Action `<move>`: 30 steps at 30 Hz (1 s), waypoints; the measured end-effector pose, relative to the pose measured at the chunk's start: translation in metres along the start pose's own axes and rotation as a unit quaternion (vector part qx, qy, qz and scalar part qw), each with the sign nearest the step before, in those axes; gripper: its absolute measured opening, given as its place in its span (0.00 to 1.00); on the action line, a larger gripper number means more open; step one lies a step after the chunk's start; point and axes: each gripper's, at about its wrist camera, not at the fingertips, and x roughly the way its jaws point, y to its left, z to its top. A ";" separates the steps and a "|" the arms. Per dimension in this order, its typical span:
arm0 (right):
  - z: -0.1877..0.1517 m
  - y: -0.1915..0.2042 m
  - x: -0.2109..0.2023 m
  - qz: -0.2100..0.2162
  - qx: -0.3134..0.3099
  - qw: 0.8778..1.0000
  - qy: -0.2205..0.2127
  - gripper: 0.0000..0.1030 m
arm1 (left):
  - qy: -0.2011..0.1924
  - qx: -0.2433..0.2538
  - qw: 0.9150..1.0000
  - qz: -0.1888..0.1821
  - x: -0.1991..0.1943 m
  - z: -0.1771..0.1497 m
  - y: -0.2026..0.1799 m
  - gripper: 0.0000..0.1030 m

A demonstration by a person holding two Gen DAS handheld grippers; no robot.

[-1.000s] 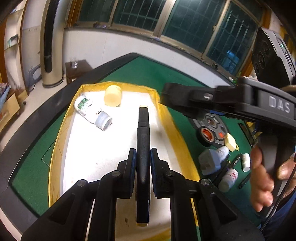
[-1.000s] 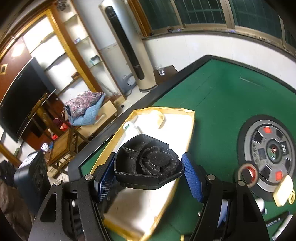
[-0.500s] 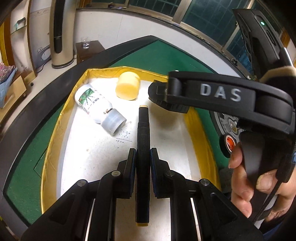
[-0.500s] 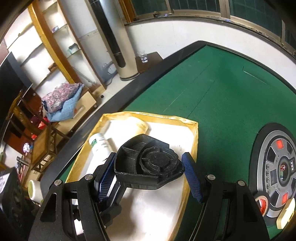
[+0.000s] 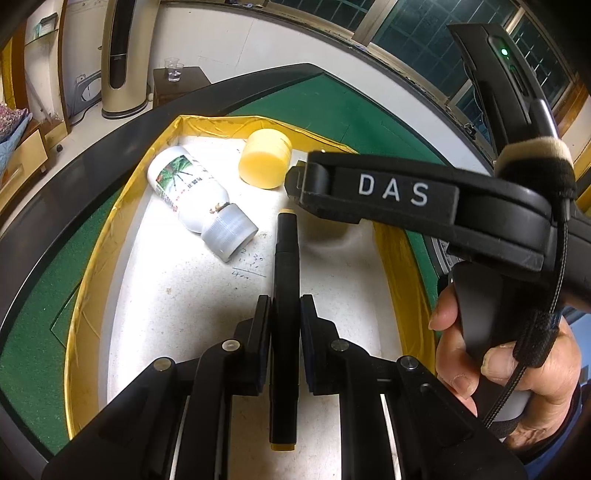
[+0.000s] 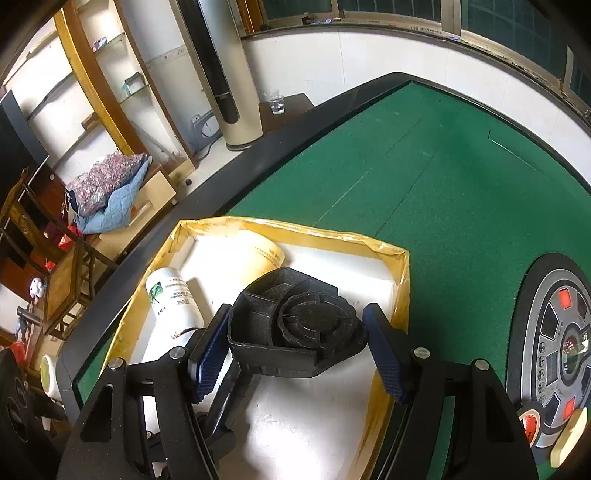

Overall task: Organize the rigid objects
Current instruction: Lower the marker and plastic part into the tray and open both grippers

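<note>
Green worktop point(image 6: 424, 177), yellow-rimmed tray point(image 5: 88, 295) on it. Left claw point(image 5: 284, 325) clamped on black pen point(image 5: 285, 280) over tray; right claw point(image 6: 299, 343) grips black holder point(image 6: 295, 328) above tray, likely for drop-off.

We read this as a home living room: green-felt mahjong table point(image 6: 424, 177), tower air conditioner point(image 6: 221, 74), wooden shelving point(image 6: 85, 85), folded quilts point(image 6: 107, 192) on a low cabinet, barred windows point(image 5: 424, 33), drinking glasses point(image 5: 173, 70) on a side stand.
</note>
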 end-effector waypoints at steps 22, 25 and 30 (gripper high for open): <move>-0.015 -0.012 -0.036 0.066 0.035 0.997 -0.008 0.64 | -0.028 0.006 1.000 0.005 -0.024 -0.003 0.000 0.51; -0.027 -0.021 -0.049 0.100 0.055 0.993 -0.012 0.64 | -0.039 0.011 0.999 -0.001 -0.034 -0.010 -0.006 0.51; -0.057 -0.038 -0.072 0.141 0.073 0.987 -0.027 0.64 | -0.064 0.030 0.998 -0.003 -0.053 -0.026 -0.020 0.51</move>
